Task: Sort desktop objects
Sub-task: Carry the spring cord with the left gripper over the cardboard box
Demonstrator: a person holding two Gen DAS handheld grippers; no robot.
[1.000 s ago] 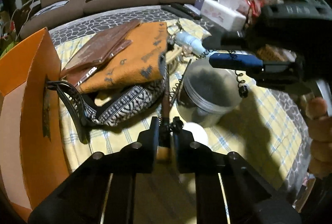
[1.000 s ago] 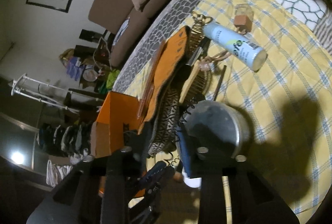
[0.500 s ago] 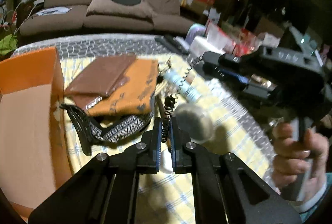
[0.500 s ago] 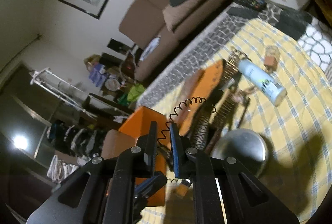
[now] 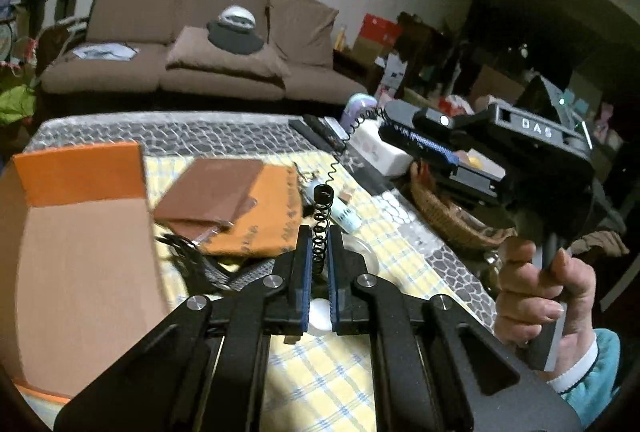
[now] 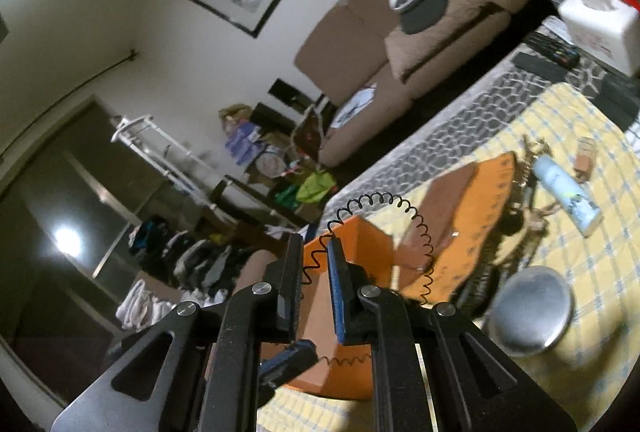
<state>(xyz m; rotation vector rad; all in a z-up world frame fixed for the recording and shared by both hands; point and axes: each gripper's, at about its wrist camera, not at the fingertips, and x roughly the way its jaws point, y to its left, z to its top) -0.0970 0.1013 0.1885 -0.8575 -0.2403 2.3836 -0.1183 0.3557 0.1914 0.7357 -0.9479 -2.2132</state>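
Here, the left gripper [image 5: 319,264] is clamped on one end of the black coiled cord [image 5: 322,228], whose coils bunch between its blue-padded jaws. The right gripper [image 6: 315,272] has its jaws drawn in on the other end of the cord; in the right wrist view the cord arcs out from the jaws and loops back down past them. Both grippers hang above the yellow checked cloth [image 5: 320,388], with the cord stretched slack between them.

The orange box [image 5: 80,232] serves as the landmark. It stands open at the left edge of the cloth, and is judged the likely destination.

- Beside the box, on its right, lie the brown wallet [image 5: 208,197] on an orange pouch [image 5: 260,228].
- Farther right of the box lie a white tube [image 6: 568,195] and a round silver tin [image 6: 530,314].

Procedure, as judgement:
1. Bring both grippers together over the box opening, so the cord folds instead of springing.
2. Lower until the coils sit below the box rim.
3. Release one end, then the other. A stretched coil may recoil and snag the clutter.
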